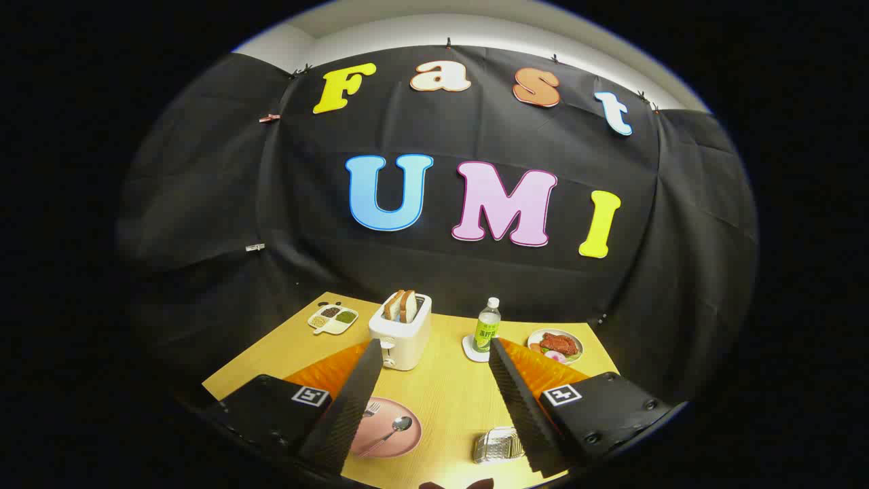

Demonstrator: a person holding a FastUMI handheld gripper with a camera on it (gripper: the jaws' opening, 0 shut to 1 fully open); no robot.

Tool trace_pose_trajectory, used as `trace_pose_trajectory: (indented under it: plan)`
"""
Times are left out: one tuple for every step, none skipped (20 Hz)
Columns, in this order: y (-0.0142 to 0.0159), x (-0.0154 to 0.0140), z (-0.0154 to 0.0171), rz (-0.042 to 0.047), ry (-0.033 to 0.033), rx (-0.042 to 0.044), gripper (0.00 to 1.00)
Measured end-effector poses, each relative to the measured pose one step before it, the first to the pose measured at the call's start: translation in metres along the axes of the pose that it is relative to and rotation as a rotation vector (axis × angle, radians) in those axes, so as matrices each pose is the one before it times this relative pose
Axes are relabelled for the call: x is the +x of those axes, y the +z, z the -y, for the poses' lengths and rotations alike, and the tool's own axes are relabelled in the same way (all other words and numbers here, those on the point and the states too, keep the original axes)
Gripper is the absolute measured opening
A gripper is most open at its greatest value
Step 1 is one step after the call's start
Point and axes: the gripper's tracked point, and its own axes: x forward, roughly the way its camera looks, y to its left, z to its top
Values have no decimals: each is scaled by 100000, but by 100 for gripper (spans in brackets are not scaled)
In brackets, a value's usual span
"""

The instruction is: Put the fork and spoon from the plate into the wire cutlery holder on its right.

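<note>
Gripper (434, 401), jaws wide apart and empty, held high over the table; lower centre, the pink plate (400, 445) bears fork (371, 409) and spoon (394, 430), left of the wire cutlery holder (497, 445), likely ready for descent.

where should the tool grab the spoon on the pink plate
Grip the spoon mid-handle, coming from above with the fingers across it. It lies flat on the pink plate, bowl toward the toaster, its slim handle slanting back toward the open tool.
</note>
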Motion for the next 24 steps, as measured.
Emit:
trace_pose_trajectory:
  plan:
    - [-76, 22, -53, -275, 145, 211, 98]
    - [-93, -7, -61, -469, 178, 208, 98]
    - [20, 23, -10, -118, 58, 205, 98]
    - [-20, -106, -53, -52, 0, 144, 98]
    - [65, -2, 7, -2, -4, 90, 98]
    - [-38, 48, 5, -91, -84, 1, 98]
    - [-18, -16, -3, -27, 95, 87, 98]
    - [-26, -10, -50, -126, 39, -30, 98]
    - [1, 48, -40, -168, 72, 52, 98]
    - [2, -28, -100, -10, 98, -14, 98]
    - [18, 23, -17, -44, 27, -22, 98]
    - [-32, -62, -30, -114, 6, -37, 98]
    - [-49, -5, 27, -176, 10, 76, 98]
    - [-97, 24, -20, -292, 91, 183, 98]
    - [-136, -28, -81, -423, 56, 142, 98]
    - [-75, 27, -1, -351, -58, 204, 98]
    - [-168, 47, -7, -422, 116, 104, 98]
    - [-55, 30, -70, -659, 278, 148, 98]
    - [-239, 79, -125, -1029, 475, 331, 98]
    - [-420, 77, -233, -1554, 780, 565, 98]
    - [-518, 146, -295, -2203, 1214, 944, 98]
    - [-700, 213, -376, -3000, 1354, 1371, 98]
    - [-741, 175, -338, -3327, 1417, 1247, 98]
    - [-1031, 206, -474, -4779, 2038, 1717, 98]
